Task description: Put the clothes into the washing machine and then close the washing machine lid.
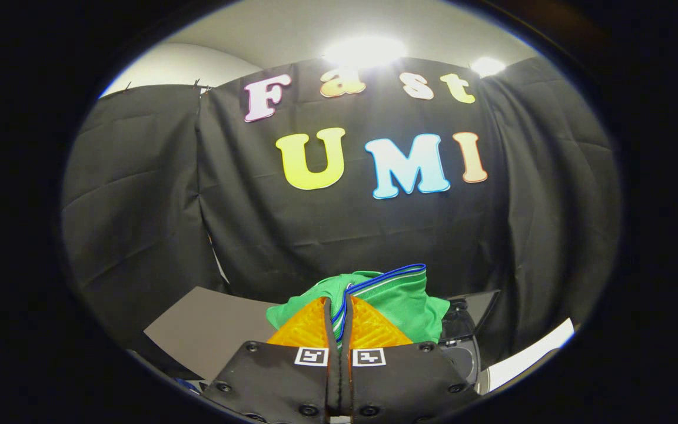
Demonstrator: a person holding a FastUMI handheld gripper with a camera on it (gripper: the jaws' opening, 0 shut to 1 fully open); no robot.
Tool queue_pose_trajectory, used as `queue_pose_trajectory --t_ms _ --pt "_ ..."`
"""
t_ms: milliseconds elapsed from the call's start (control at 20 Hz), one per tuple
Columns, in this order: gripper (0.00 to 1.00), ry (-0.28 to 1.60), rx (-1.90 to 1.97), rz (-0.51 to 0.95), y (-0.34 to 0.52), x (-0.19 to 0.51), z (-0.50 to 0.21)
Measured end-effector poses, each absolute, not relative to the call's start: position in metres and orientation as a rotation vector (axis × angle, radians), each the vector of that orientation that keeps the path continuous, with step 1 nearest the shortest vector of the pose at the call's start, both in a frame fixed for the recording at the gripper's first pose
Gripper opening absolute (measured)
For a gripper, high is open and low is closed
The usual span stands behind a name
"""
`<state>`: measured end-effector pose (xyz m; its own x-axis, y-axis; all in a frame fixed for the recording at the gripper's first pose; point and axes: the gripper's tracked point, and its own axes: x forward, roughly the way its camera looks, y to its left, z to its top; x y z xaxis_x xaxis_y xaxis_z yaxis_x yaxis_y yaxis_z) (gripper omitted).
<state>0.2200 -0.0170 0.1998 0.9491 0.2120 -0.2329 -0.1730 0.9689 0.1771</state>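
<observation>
The gripper (339, 312) has its two fingers (306, 327) squeezed together on a bunched-up green cloth garment with a blue and white striped trim (401, 294). A thin fold of that trim is pinched right between the fingers, and both of them press on it. The rest of the green garment puffs up just ahead of the fingers and hangs over to the right of them. Beside the garment on the right is a dark washing machine with a shiny see-through lid (462, 330); the lid looks lifted up, but it is hard to tell for sure. The garment is close to the machine, a bit above it, and I cannot tell if they touch. A flat grey bench (209, 330) lies to the left of the fingers, and its far edge runs along the black cloth wall (139, 206) behind everything.
</observation>
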Motion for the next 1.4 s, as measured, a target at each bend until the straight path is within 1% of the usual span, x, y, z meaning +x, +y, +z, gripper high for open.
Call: queue_pose_trajectory --t_ms 250,650,950,1400 --pt "0.01 0.259 0.163 0.191 -0.058 0.224 0.194" --pt "0.01 0.32 0.153 0.224 -0.098 0.24 0.155" --pt "0.01 0.387 0.164 0.239 -0.114 0.256 0.111" --pt "0.01 0.521 0.161 0.26 -0.121 0.268 0.023"
